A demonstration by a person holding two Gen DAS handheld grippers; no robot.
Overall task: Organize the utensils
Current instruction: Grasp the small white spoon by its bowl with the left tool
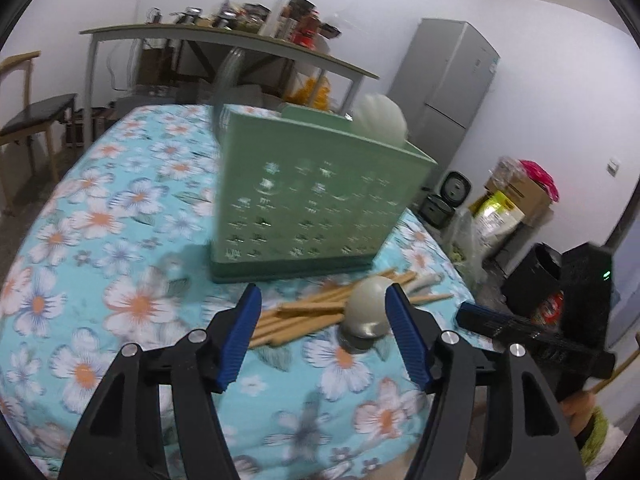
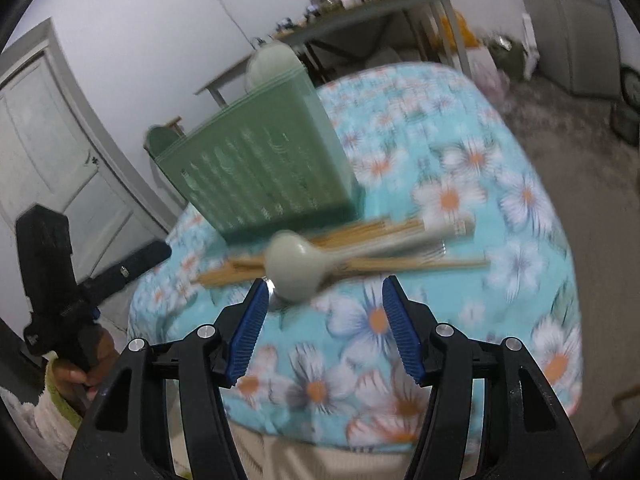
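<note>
The job looks barely under way. The green perforated holder (image 1: 320, 196) stands upright on the surface (image 1: 100, 216), which is covered by a blue floral cloth, and already carries at least two pale utensils: a rounded cream head (image 1: 382, 120) pokes above its rim at about 1 o'clock in the left wrist view, and a green piece (image 1: 308, 111) shows just beside it at 12 o'clock. What they are exactly I cannot tell. Still loose are the bamboo chopsticks (image 1: 312, 312), a scattered bundle lying flat just in front of the holder's base, and the pale ladle (image 1: 366, 308), which lies across them with its bowl toward the cameras and its handle running off toward 2 o'clock. A metal utensil seems to lie under the ladle's bowl, but blur hides its shape. The left tongs (image 1: 322, 322) are spread wide and grip nothing, hanging just above the pile with the ladle's bowl at the inner face of the right-side finger; I cannot tell if they touch. The right tongs (image 2: 323, 312) are likewise wide apart and empty, with the ladle bowl (image 2: 298, 266) near 11 o'clock of the gap. By my reading, everything in the pile remains to be lifted and dropped into the holder, so most of the sorting is ahead
</note>
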